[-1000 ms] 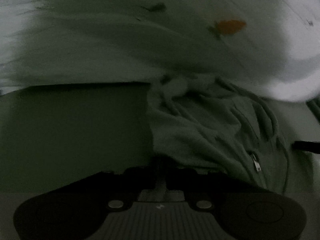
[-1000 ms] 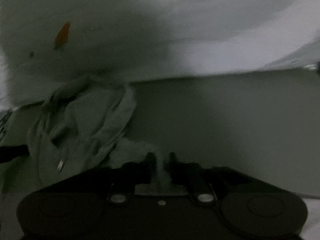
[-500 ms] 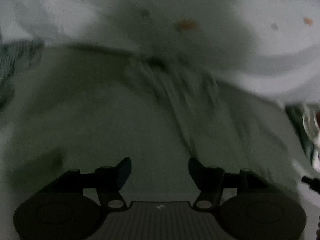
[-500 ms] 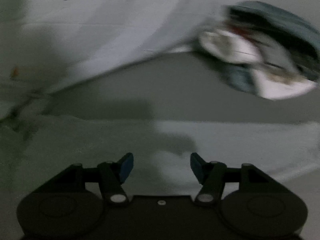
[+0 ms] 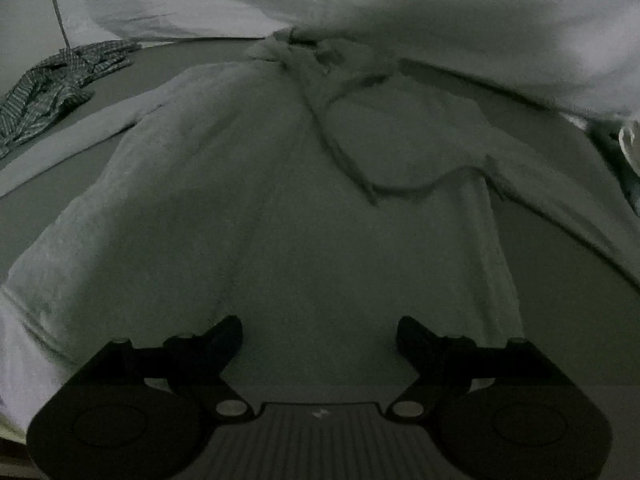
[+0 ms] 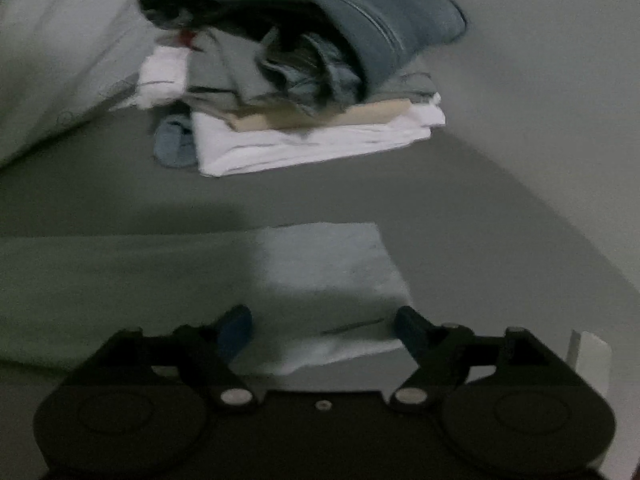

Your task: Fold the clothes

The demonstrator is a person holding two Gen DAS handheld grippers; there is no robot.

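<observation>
The pale fleece jacket (image 5: 304, 200) lay spread on the grey bed (image 5: 568, 280), filling the middle of the left wrist view, its collar and drawstrings bunched toward 12 o'clock and one sleeve (image 5: 560, 200) running off toward 4 o'clock. The left gripper (image 5: 320, 334) hung over the lower part of the cloth with its jaws wide apart and nothing between them. In the right wrist view the right gripper (image 6: 324, 326) was likewise spread wide and empty — a lighter edge of the jacket (image 6: 332, 280) sat just ahead of its fingertips at 6 o'clock.

By the look of it, the jacket was laid out but not yet folded: no side was turned in, and the sleeve lay out to the side. So the fold itself was probably all left to do.

Other work seemed done already. A stack of folded clothes (image 6: 304, 80) stood at 12 o'clock in the right view, well apart from the jacket, with a dark blue garment on top lying rather loosely. A checked shirt (image 5: 52, 88) lay crumpled at 10 o'clock in the left view — likely waiting its turn.
</observation>
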